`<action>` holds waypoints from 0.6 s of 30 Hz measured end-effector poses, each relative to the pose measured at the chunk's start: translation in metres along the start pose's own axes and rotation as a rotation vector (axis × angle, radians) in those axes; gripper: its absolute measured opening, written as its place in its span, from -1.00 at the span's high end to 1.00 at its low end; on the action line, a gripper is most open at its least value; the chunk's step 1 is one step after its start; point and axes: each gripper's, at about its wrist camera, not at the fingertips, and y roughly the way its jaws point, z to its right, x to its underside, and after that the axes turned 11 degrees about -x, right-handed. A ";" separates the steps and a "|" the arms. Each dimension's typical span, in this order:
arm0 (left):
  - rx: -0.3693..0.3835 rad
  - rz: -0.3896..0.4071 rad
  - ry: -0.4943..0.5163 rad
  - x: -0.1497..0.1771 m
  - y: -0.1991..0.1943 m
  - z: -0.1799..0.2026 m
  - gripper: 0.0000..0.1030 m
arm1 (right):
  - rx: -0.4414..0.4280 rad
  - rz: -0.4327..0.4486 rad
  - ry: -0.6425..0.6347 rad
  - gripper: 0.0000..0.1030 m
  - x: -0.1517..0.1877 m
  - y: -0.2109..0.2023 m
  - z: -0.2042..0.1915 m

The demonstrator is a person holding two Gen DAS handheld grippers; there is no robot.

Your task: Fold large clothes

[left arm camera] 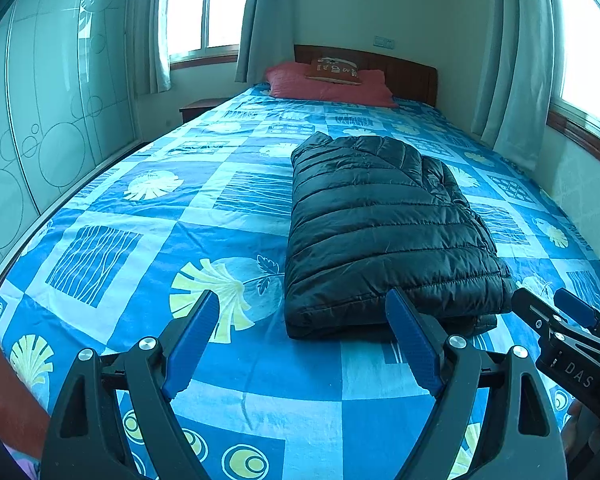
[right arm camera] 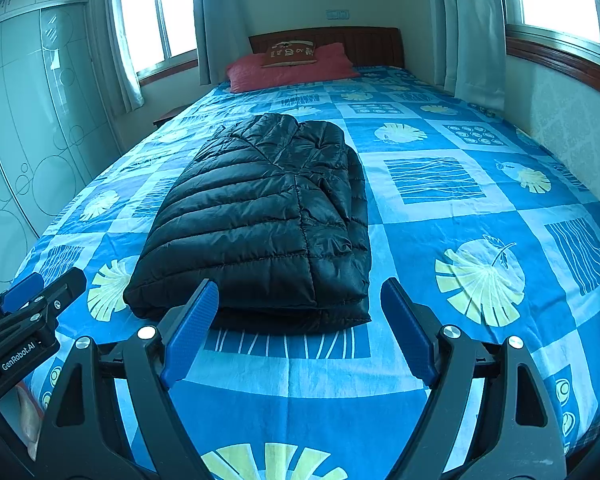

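Nightstand (left arm camera: 202, 107) mostly hidden behind bed, cushion lettering (right arm camera: 290, 53) too small to read

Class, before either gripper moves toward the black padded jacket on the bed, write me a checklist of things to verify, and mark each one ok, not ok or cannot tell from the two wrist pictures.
1. Left gripper open with nothing between its fingers: ok.
2. Right gripper open with nothing between its fingers: ok.
3. Jacket lies flat on the bed, folded into a long bundle: ok.
4. Near edge of the jacket is clear of both grippers, not touched: ok.
5. Bed around the jacket free of other loose things; the pillows lie far off at the headboard: ok.
6. Whether the sleeves are tucked neatly inside the fold: cannot tell.
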 end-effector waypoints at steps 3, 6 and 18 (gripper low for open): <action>0.003 0.003 0.003 0.000 0.000 0.000 -0.63 | 0.000 -0.001 -0.001 -0.61 0.000 0.000 0.000; 0.004 0.003 0.013 0.000 0.001 0.002 -0.63 | 0.000 0.000 0.000 -0.61 0.000 0.000 0.000; -0.017 0.001 -0.012 -0.002 -0.001 -0.001 -0.70 | -0.002 -0.002 -0.003 -0.61 0.000 0.001 -0.001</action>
